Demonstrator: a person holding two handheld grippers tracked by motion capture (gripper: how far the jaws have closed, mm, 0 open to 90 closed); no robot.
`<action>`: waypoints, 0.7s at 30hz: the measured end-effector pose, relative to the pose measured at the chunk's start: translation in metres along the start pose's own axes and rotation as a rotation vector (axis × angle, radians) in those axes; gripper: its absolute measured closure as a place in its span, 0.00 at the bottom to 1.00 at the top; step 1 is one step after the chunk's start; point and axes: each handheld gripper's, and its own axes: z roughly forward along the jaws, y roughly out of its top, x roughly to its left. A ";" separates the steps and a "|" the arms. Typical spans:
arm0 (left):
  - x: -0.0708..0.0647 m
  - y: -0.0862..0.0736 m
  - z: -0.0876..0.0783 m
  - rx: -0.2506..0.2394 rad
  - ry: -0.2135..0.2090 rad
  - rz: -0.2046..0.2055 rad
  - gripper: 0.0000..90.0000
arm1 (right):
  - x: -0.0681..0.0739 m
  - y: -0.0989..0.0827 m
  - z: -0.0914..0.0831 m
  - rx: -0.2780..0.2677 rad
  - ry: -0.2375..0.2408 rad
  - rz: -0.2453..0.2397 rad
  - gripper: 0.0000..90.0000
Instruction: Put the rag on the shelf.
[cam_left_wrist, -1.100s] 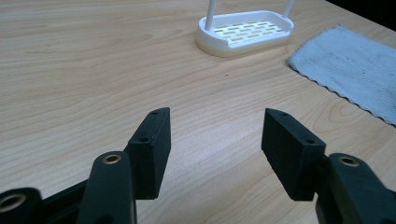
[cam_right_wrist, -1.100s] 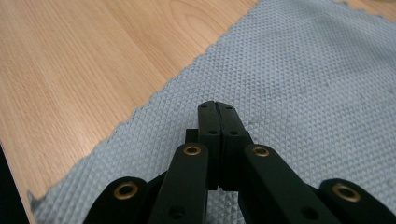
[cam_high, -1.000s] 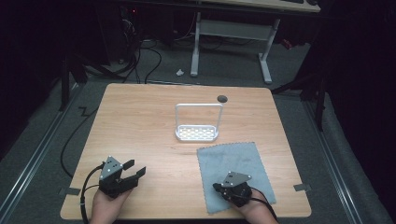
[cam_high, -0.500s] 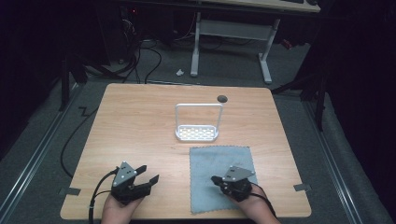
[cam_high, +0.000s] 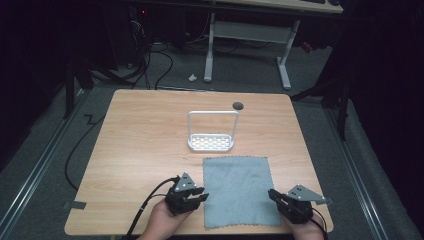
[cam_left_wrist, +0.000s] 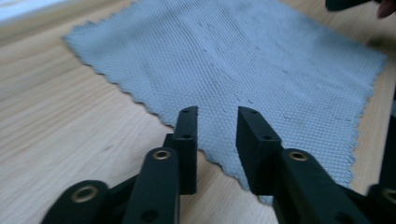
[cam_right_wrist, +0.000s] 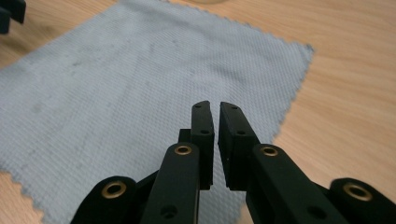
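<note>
High view: grey cloth (cam_high: 237, 190) lies flat on the near half of the wooden table (cam_high: 140, 140), roughly rectangular, edges pinked. Left gripper (cam_high: 196, 197) sits at its left edge, right gripper (cam_high: 276, 196) at its right edge. White wire rack (cam_high: 211, 132) with perforated base stands just beyond the cloth.

Left gripper view: the weave is fine and waffle-like, with faint specks and a zigzag hem. The jaws have just been closing and stand parted over the cloth's edge, gripping nothing.

Right gripper view: the jaws have just been opening; a thin slit shows between them, nothing pinched, the cloth beneath near its corner.
</note>
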 end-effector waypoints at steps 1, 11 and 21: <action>-0.002 0.001 0.005 0.019 -0.006 0.013 0.84 | -0.001 -0.002 -0.002 0.002 -0.006 0.003 0.95; -0.005 -0.001 0.011 0.068 -0.002 0.073 0.91 | -0.001 -0.003 0.002 0.013 -0.007 -0.005 0.95; 0.012 -0.025 -0.021 0.061 0.048 0.011 0.92 | 0.011 0.016 0.028 0.020 0.050 -0.068 0.95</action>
